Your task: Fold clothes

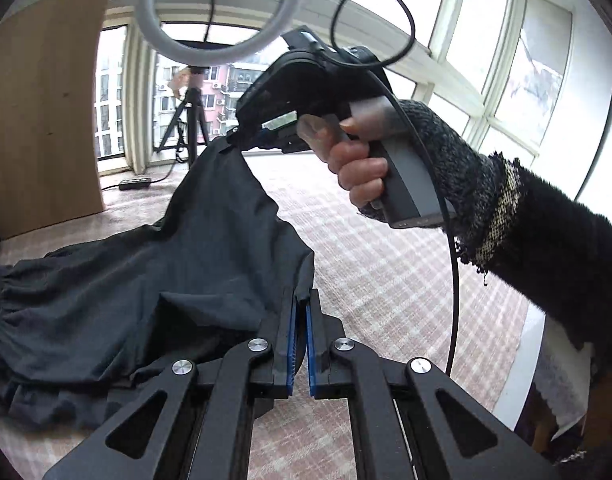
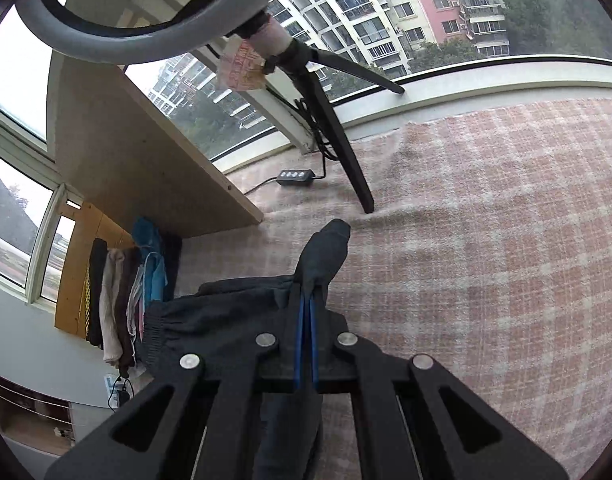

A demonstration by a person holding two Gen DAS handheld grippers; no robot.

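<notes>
Garment (image 1: 154,280), dark grey, hangs lifted at two corners above the pink checked blanket (image 1: 385,248), its bulk trailing toward 9 o'clock. Your left claw (image 1: 302,304) is clenched on a hem edge, and your right claw (image 2: 307,300) is clenched on another corner. Risk: only thin fabric sits between the pads, so uneven pulling could slip a corner free and skew the fold.
</notes>
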